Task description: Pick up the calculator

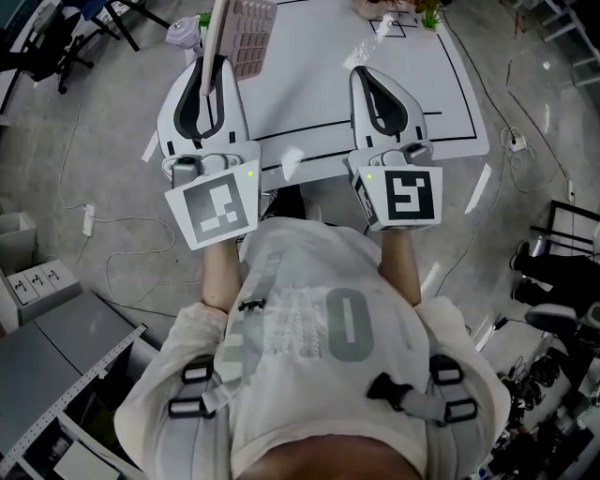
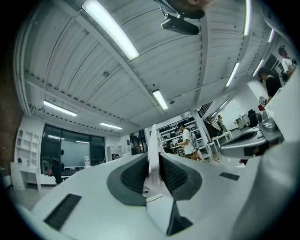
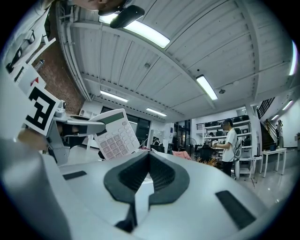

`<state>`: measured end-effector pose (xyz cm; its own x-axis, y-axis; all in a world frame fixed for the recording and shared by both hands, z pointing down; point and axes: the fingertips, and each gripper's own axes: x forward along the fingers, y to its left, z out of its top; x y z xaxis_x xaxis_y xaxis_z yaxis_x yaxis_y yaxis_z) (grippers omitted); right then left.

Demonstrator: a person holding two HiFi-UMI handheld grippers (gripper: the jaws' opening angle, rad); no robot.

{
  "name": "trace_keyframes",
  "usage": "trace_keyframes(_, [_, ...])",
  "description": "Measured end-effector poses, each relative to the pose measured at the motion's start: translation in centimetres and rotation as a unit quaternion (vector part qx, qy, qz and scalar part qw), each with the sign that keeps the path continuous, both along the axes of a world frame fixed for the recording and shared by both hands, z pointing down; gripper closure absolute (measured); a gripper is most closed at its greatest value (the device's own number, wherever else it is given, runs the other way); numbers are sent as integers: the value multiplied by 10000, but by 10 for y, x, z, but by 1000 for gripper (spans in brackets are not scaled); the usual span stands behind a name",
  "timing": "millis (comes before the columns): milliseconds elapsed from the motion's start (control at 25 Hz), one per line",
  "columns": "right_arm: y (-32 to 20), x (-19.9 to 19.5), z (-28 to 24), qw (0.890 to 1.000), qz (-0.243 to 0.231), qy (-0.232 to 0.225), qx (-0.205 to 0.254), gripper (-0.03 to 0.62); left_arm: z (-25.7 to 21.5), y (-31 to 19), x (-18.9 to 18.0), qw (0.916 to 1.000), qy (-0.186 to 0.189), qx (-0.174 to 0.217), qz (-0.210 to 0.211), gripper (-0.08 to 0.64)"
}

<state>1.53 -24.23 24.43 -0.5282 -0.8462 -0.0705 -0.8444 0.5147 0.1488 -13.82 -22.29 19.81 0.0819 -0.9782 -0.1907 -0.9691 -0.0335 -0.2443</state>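
A white calculator (image 1: 242,36) with pinkish keys stands on edge, lifted above the white table (image 1: 412,103). My left gripper (image 1: 212,82) is shut on its lower edge. In the left gripper view the calculator (image 2: 153,154) shows edge-on as a thin white slab pinched between the dark pads (image 2: 174,177). In the right gripper view the calculator (image 3: 116,134) shows at the left with its keys and display facing that camera, held by the left gripper (image 3: 77,124). My right gripper (image 1: 379,89) hangs beside it at the right, shut with nothing between its jaws (image 3: 149,161).
Black lines are taped on the table top. Small objects, one with green leaves (image 1: 429,17), sit at its far edge. A person in a white shirt (image 3: 229,145) stands by shelves in the background. Cables and chairs (image 1: 56,37) lie on the floor around.
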Motion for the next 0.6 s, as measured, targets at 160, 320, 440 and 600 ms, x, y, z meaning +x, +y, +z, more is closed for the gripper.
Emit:
trace_keyframes(160, [3, 0, -2, 10000, 20, -30, 10, 588, -3, 2, 0, 10000, -48, -2, 18, 476])
trace_keyframes(320, [6, 3, -1, 10000, 40, -25, 22, 588, -6, 5, 3, 9999, -106, 78, 26, 476])
trace_keyframes(440, [7, 3, -1, 10000, 51, -14, -4, 588, -8, 6, 5, 9998, -127, 106, 64, 476])
trace_keyframes(600, [11, 3, -3, 10000, 53, -7, -9, 588, -10, 10, 5, 9999, -125, 71, 79, 477])
